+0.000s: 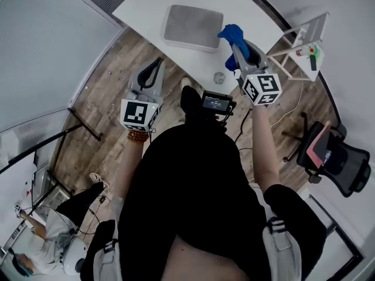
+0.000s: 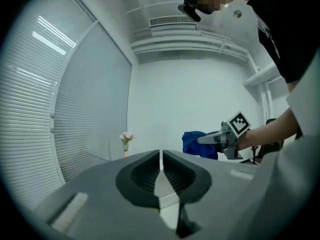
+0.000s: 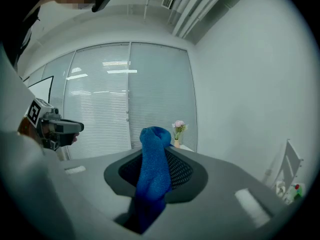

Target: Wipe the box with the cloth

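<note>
Cloth [image 3: 152, 176] clamped in right claw [image 3: 154, 148]; left claw [image 2: 161, 155] pressed together, empty; box [image 1: 193, 25] on table [image 1: 146, 4].

On white table [image 1: 146, 4]: flat grey square box [image 1: 193, 27]. Right gripper [image 1: 238, 47] grips blue cloth [image 1: 232, 34] just beside it; left gripper [image 1: 156, 67] well apart.

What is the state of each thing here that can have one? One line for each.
left claw: shut, empty.
right claw: shut on the blue knitted cloth.
blue knitted cloth: pinched, bunched, one end standing past the claw tips.
grey flat box: lying flat on the white table, no claw on it.
</note>
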Available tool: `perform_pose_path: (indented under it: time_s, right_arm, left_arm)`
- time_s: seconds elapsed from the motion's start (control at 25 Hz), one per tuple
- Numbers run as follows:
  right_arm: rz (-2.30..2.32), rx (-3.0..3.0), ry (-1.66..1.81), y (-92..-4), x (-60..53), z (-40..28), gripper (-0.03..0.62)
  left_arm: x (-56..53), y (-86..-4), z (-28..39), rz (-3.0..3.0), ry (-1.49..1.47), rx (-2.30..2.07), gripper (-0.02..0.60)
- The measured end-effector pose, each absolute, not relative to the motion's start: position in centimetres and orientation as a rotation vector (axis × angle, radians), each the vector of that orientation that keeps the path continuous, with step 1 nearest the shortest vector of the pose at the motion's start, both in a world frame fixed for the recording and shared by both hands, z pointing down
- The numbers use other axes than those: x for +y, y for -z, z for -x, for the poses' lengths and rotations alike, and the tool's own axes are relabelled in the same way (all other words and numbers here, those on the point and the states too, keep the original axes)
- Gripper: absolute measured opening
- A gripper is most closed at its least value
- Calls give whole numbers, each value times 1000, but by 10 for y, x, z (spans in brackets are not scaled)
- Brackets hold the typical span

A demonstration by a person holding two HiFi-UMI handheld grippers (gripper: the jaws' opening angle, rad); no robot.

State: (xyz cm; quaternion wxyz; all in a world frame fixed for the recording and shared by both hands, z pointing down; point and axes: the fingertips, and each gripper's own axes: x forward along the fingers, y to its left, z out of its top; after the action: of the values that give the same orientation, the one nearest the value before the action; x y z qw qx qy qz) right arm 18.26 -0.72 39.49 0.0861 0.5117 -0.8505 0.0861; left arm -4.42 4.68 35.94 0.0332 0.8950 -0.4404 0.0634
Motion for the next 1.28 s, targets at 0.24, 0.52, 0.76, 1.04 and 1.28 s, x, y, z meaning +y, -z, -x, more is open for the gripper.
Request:
perform_pose_path:
  time_s: [0.24, 0.52, 0.76, 1.04, 1.28]
  right_arm:
    - [-1431, -2494, -202, -429, -86, -188, 112]
    - [-1238, -2445, -153, -487, -159, -171, 121]
    - [-1103, -2390, -147, -532, -192, -152, 129]
    - [-920, -2276, -225, -585, -196, -148, 234]
    - [-878, -2312, -209, -564, -203, -151, 210]
  left_arm:
    - [-32, -395, 23, -2788, -398, -1250, 45]
    - [-91, -438, 18, -2801, -534, -1153, 60]
    - [-124, -480, 19, -2803, -643, -1045, 68]
    - [-140, -522, 6, -2813, -753, -867, 68]
    - [-153, -551, 7, -2796, -833, -792, 79]
